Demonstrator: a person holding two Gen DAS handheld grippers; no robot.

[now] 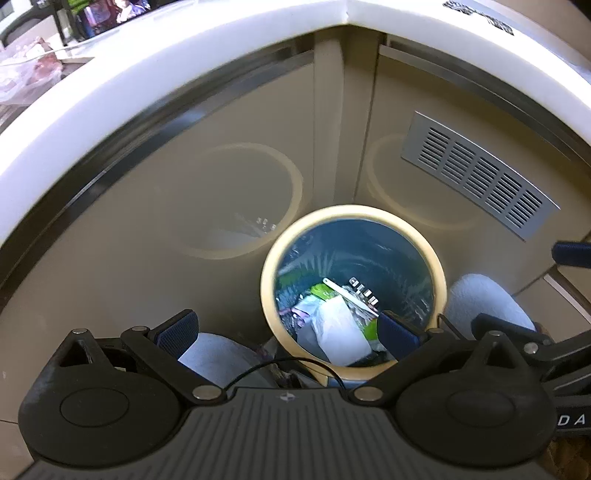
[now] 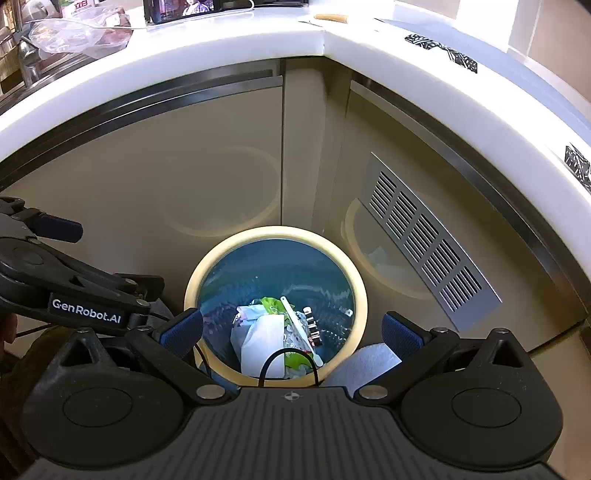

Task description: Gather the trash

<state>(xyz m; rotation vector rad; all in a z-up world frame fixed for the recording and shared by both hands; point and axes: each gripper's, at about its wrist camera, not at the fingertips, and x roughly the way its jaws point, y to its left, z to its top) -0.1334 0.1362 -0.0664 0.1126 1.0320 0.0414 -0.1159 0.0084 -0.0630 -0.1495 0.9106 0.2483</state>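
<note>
Black plastic frames the near edge of both views: left tongs [image 1: 286, 334] and right tongs [image 2: 291, 332] both gape wide w/ nothing between the blue pads, both hovering over the bin.

Step in hand, by my read: the drop-off end of a collect cycle, or the pause before going for more. Neither tool carries anything, so next move calls for finding a fresh piece of trash, closing on it, bringing it back over the opening.

Just beyond the pads sits the trash bin [image 2: 192, 280], round, cream rim, dark blue liner [image 2: 280, 266]. Inside: crumpled white paper [image 2: 264, 339], green wrapper [image 2: 271, 304], a pale flat stick [image 2: 301, 332] lying across the heap, other bits too small to tell. Roughly a third to half full, room left.

Pale slippered feet [image 1: 484, 299] stand either side of the bin, close to the rim; a thin black cable [image 2: 288, 360] loops in front of the right tongs' camera.

Behind: beige glossy cabinet doors [image 2: 184, 155] meet in a corner and mirror the bin rim; a metal vent grille [image 2: 424, 236] sits on the right door.

Farthest up: white surface [image 2: 221, 48] w/ a clear plastic bag [image 2: 77, 35] at left & a small screen [image 2: 181, 9]. That bag could be the next pick, can't say. The overhanging edge is the main thing to clear when lifting up to it.
</note>
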